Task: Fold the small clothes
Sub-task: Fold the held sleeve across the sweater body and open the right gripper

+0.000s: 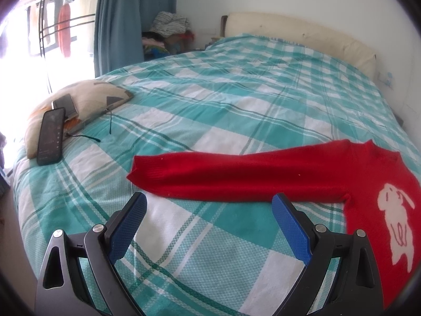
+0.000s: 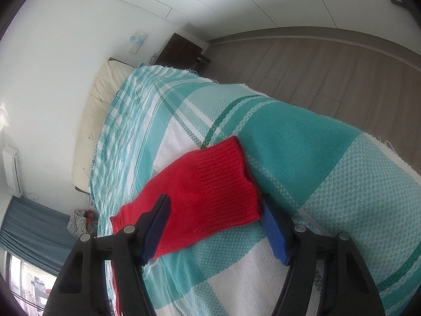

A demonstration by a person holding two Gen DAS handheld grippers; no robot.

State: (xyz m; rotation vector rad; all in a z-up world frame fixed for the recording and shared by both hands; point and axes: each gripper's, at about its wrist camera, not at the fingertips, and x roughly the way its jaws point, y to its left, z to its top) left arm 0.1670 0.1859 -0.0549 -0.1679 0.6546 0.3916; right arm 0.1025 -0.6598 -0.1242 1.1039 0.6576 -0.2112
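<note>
A small red sweater (image 1: pixel 263 173) with a white rabbit motif (image 1: pixel 394 218) lies flat on the teal-and-white checked bedspread (image 1: pixel 210 100). One sleeve stretches left, its cuff (image 1: pixel 147 168) just beyond my left gripper (image 1: pixel 210 200), which is open and empty above the bedspread. In the right wrist view the other sleeve's ribbed cuff (image 2: pixel 223 181) lies between the open fingers of my right gripper (image 2: pixel 215 205). The left finger (image 2: pixel 155 226) rests over the sleeve and the right finger (image 2: pixel 276 234) is beside the cuff edge.
A cushion (image 1: pixel 79 105) with two phones (image 1: pixel 51 137) and a cable lies at the bed's left. A cream headboard (image 1: pixel 302 36), blue curtain (image 1: pixel 123 18) and clothes pile (image 1: pixel 171 29) are behind. The bed edge and wooden floor (image 2: pixel 329 73) lie to the right.
</note>
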